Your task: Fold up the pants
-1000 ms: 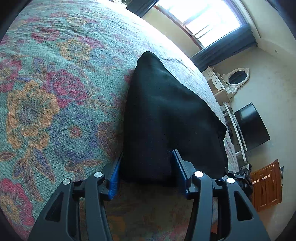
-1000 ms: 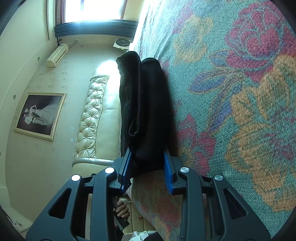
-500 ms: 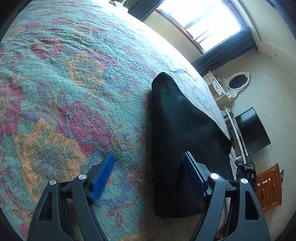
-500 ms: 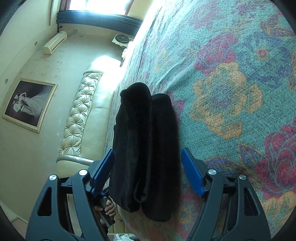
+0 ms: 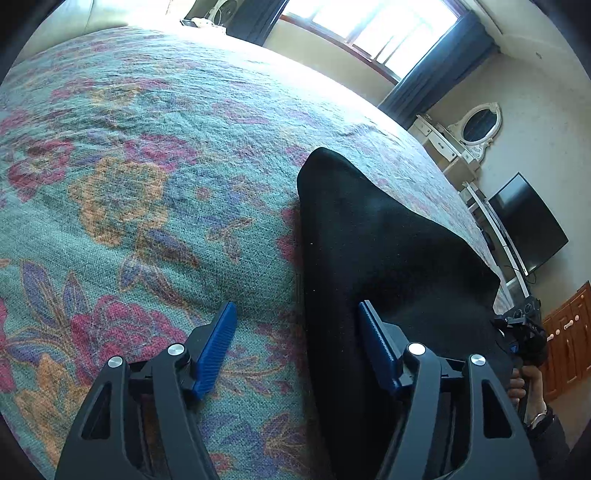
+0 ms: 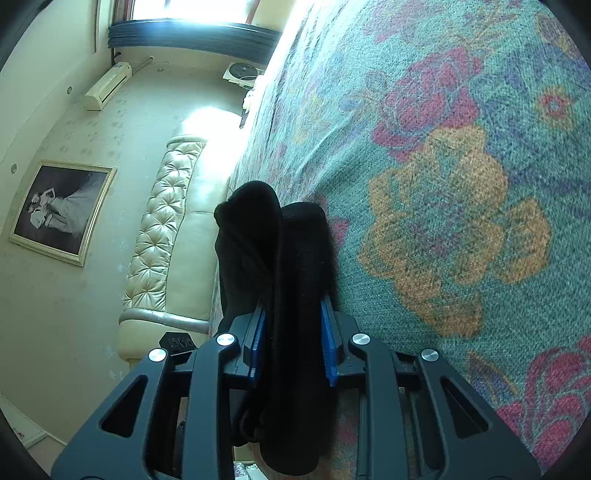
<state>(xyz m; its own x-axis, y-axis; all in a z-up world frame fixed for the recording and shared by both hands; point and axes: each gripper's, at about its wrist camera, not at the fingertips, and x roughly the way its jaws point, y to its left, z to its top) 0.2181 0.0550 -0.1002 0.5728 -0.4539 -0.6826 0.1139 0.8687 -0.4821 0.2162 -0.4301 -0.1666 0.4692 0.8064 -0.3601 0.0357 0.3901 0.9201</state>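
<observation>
The black pants (image 5: 388, 251) lie folded in a thick stack on the floral bedspread (image 5: 147, 177), near its edge. My left gripper (image 5: 297, 343) is open, its blue pads spread; the left pad is over the bedspread and the right pad (image 5: 376, 343) rests on the pants' near edge. In the right wrist view the pants (image 6: 291, 266) show as two thick folded layers seen end on. My right gripper (image 6: 293, 339) is shut on the layer next to the bedspread (image 6: 443, 184); the other layer lies outside the left pad.
A tufted cream headboard (image 6: 162, 229) and a framed picture (image 6: 59, 210) are left of the bed. A dresser with an oval mirror (image 5: 476, 125), a black TV (image 5: 528, 221) and a wooden cabinet (image 5: 569, 339) stand past the bed's far edge. A window (image 5: 369, 33) is behind.
My left gripper let go of the pants, opened, then narrowed a little with its right pad on them. My right gripper opened half a second ago and has shut again on one folded layer.
</observation>
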